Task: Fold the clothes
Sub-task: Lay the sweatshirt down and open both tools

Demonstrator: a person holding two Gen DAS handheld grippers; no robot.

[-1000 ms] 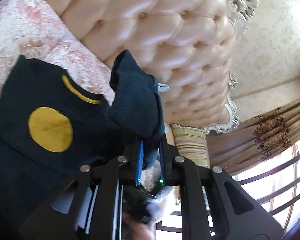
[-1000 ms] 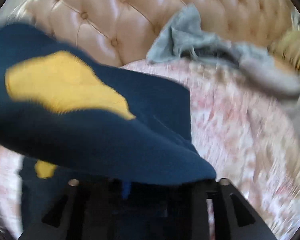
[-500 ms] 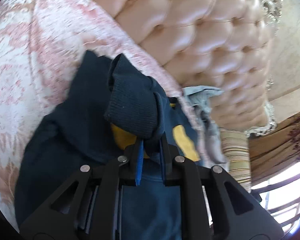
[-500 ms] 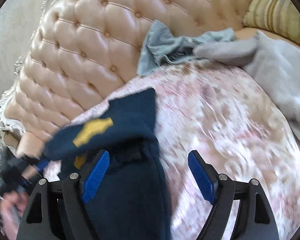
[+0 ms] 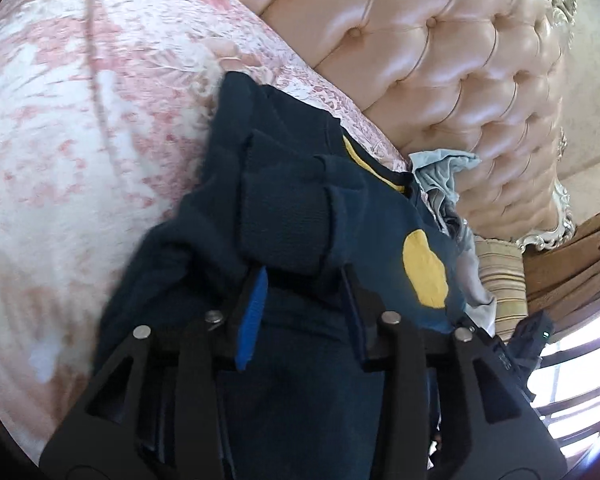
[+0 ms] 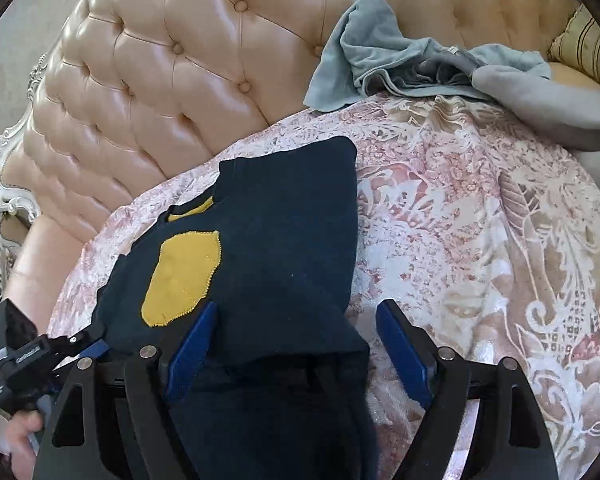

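Note:
A navy sweater (image 6: pixel 284 220) with a yellow patch (image 6: pixel 184 276) lies on the pink floral cover (image 6: pixel 480 220), one side folded over its front. My right gripper (image 6: pixel 297 306) is open, its blue pads standing clear on either side of the folded edge. In the left wrist view the ribbed sleeve cuff (image 5: pixel 284 228) rests on the sweater body (image 5: pixel 372 216), just ahead of my left gripper (image 5: pixel 303 272). The left jaws are opening; cloth lies between them and the blue pad (image 5: pixel 252 320) is bare. The left gripper (image 6: pixel 40 356) also shows at the right wrist view's lower left.
A tufted peach headboard (image 6: pixel 180 60) rises behind the cover. Against it lie crumpled grey-blue clothes (image 6: pixel 380 48) and a grey garment (image 6: pixel 540 96). A striped cushion (image 5: pixel 500 276) sits at the far end, with curtains and a window railing (image 5: pixel 572 396) beyond.
My left gripper came down with the sleeve cuff onto the sweater and its jaws spread apart. My right gripper let go of the folded side, which now lies flat.

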